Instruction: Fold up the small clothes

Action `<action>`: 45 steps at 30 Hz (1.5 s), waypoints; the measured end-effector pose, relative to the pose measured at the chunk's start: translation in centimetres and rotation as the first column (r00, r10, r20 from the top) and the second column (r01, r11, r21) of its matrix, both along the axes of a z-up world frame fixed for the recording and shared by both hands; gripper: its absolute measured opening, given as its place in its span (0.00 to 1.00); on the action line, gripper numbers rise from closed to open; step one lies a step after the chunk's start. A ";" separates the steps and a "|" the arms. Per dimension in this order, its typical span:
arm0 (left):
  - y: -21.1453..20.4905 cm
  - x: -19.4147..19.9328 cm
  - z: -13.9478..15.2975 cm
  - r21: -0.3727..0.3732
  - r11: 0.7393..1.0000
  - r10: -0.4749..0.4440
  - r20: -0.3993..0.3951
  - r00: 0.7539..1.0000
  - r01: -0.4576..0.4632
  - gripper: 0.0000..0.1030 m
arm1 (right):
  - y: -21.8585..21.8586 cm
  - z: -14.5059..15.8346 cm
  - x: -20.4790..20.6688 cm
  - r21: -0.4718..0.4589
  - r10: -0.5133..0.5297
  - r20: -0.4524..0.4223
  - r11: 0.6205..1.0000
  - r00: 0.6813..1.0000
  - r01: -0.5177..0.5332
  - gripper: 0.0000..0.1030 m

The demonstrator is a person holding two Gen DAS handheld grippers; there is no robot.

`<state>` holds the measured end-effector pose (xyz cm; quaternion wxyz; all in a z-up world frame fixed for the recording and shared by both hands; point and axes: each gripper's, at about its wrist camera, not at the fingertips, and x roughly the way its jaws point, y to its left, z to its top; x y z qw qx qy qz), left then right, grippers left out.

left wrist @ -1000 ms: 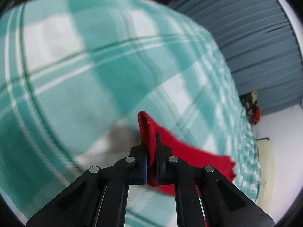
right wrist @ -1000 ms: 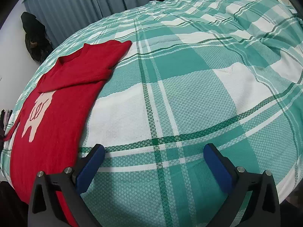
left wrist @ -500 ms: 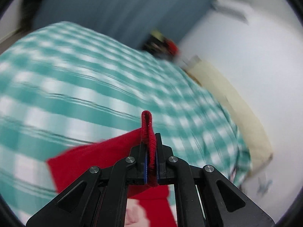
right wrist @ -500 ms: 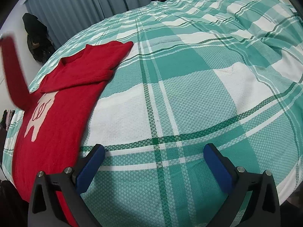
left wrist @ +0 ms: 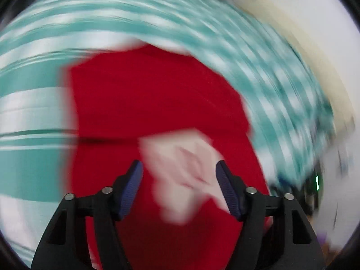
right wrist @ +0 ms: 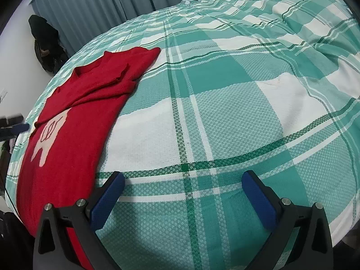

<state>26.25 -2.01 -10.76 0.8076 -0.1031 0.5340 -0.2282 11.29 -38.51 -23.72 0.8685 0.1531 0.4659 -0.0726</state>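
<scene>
The soft red knit sweater [right wrist: 74, 121] lies limp on the green plaid bed [right wrist: 225, 103]; both tools, left tool [left wrist: 179, 180] just opened and right tool [right wrist: 182, 183], gape empty. Its hem or shoulders look like the best places to pinch.

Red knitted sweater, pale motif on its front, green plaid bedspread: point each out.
Red knitted sweater [right wrist: 67, 153]: right wrist view, lower body.
Pale motif [right wrist: 48, 137]: right wrist view, its middle.
Green plaid bedspread [right wrist: 225, 85]: right wrist view, bare green square.
</scene>
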 end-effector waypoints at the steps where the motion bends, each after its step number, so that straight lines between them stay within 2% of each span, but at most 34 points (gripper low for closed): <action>1: 3.1 1.6 0.0 -0.008 0.994 0.111 -0.010 0.994 -0.111 0.65 | 0.0 0.0 0.1 -0.003 0.001 -0.001 1.000 1.000 -0.001 1.00; 3: 8.4 4.0 -0.7 -0.061 0.959 0.274 -0.061 0.960 -0.278 0.57 | 0.1 -0.1 0.2 -0.010 0.001 -0.002 1.000 1.000 -0.001 1.00; 4: 10.1 4.9 -1.2 -0.102 0.946 0.299 -0.101 0.949 -0.309 0.54 | 0.2 -0.1 0.2 -0.014 0.001 -0.002 1.000 1.000 -0.001 1.00; 6: 10.2 5.4 -1.8 -0.109 0.952 0.271 -0.127 0.954 -0.285 0.53 | 0.3 -0.2 0.2 -0.018 -0.001 0.000 1.000 1.000 0.001 1.00; 9: 7.8 6.2 -2.7 -0.011 0.983 0.180 -0.126 0.976 -0.183 0.59 | 0.4 -0.2 0.2 -0.024 -0.004 0.001 1.000 1.000 0.004 1.00; 11: 6.3 6.4 -3.4 0.057 0.987 0.159 -0.125 0.979 -0.153 0.62 | 0.4 -0.2 0.3 -0.030 -0.005 0.000 1.000 1.000 0.005 1.00; 14: 5.0 7.3 -4.7 0.100 0.985 0.154 -0.149 0.977 -0.140 0.60 | 0.5 -0.3 0.3 -0.036 -0.004 0.000 0.999 1.000 0.004 1.00; 15: 4.5 7.5 -5.1 0.128 0.984 0.146 -0.158 0.977 -0.126 0.47 | 0.6 -0.3 0.3 -0.039 -0.003 0.000 0.999 1.000 0.003 1.00; 16: 3.8 7.5 -5.6 0.168 0.980 0.133 -0.161 0.978 -0.106 0.04 | 0.5 -0.3 0.3 -0.040 -0.002 0.000 0.999 1.000 0.002 1.00; 18: 3.8 7.5 -5.9 0.202 0.973 0.142 -0.138 0.980 -0.112 0.04 | 0.5 -0.3 0.3 -0.039 -0.003 0.000 0.999 1.000 0.003 1.00; 23: 6.8 6.7 -5.9 0.141 0.973 0.203 -0.148 0.968 -0.182 0.03 | 0.5 -0.3 0.4 -0.037 0.000 -0.001 0.999 1.000 0.000 1.00; 26: 6.8 5.9 -4.8 0.101 0.980 0.182 -0.118 0.976 -0.171 0.10 | 0.5 -0.3 0.4 -0.037 0.002 -0.001 0.999 1.000 -0.002 1.00; 27: 7.2 5.5 -4.3 0.076 0.980 0.193 -0.114 0.974 -0.185 0.25 | 0.5 -0.3 0.4 -0.035 0.002 0.000 0.999 1.000 -0.002 1.00; 28: 7.6 5.0 -3.6 0.030 0.979 0.202 -0.105 0.974 -0.200 0.51 | 0.5 -0.3 0.4 -0.033 0.002 0.001 0.999 1.000 -0.002 1.00; 30: 8.4 3.6 -2.4 -0.003 0.981 0.192 -0.059 0.980 -0.192 0.71 | 0.4 -0.3 0.3 -0.031 0.003 0.003 1.000 1.000 -0.003 1.00; 32: 7.8 2.4 -1.9 0.028 0.994 0.110 -0.012 0.994 -0.110 0.71 | 0.4 -0.4 0.3 -0.031 0.005 0.004 1.000 1.000 -0.004 1.00; 34: 6.6 1.4 -2.0 0.108 0.994 0.018 0.013 1.000 -0.019 0.71 | 0.5 -0.4 0.3 -0.034 0.003 0.003 0.999 1.000 -0.003 1.00; 36: 5.0 0.6 -2.6 0.218 0.975 -0.052 0.050 0.997 0.040 0.71 | 0.5 -0.4 0.3 -0.039 0.001 0.003 0.999 1.000 0.000 1.00; 38: 3.5 0.3 -3.2 0.294 0.954 -0.089 0.080 0.993 0.062 0.70 | 0.6 -0.4 0.3 -0.042 -0.001 0.005 0.999 1.000 0.001 1.00; 39: 2.9 0.4 -3.6 0.345 0.937 -0.090 0.106 0.990 0.048 0.66 | 0.6 -0.4 0.3 -0.043 -0.001 0.006 0.999 1.000 0.001 1.00; 41: 2.6 1.1 -4.6 0.413 0.910 -0.025 0.146 0.989 -0.038 0.40 | 0.6 -0.4 0.3 -0.043 -0.001 0.009 0.999 1.000 0.001 1.00; 42: 3.2 1.7 -5.1 0.422 0.902 0.030 0.150 0.988 -0.092 0.04 | 0.6 -0.4 0.3 -0.044 -0.001 0.009 0.999 1.000 0.001 1.00; 43: 4.1 1.8 -5.5 0.398 0.904 0.101 0.155 0.983 -0.156 0.04 | 0.6 -0.4 0.3 -0.044 -0.001 0.009 0.999 1.000 0.001 1.00; 45: 5.4 0.9 -5.6 0.368 0.903 0.165 0.179 0.970 -0.222 0.03 | 0.6 -0.4 0.3 -0.043 0.000 0.008 0.999 1.000 0.001 1.00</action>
